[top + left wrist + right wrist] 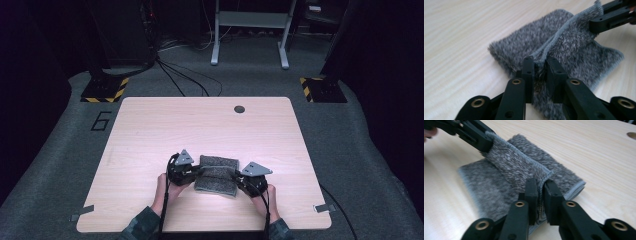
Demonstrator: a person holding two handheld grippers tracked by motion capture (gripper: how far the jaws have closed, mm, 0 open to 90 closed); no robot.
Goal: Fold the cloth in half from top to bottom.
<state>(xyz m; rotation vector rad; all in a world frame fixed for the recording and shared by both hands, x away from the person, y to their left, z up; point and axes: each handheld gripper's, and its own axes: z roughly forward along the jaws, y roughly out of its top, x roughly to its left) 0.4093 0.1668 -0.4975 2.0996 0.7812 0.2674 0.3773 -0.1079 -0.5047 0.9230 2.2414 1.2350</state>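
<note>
While the grey fuzzy towel (216, 175) lies folded near the table's (150, 125) front edge, its raised middle fold is pinched at both ends: the left gripper (540, 67) is clamped on the towel's left end, the right gripper (540, 187) on its right. Along the line between them the fold's long axis runs, each end equally near its own hand.

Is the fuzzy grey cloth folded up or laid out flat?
Folded. The grey cloth lies doubled on the table, a raised fold ridge pinched between the left gripper and the right gripper.
</note>
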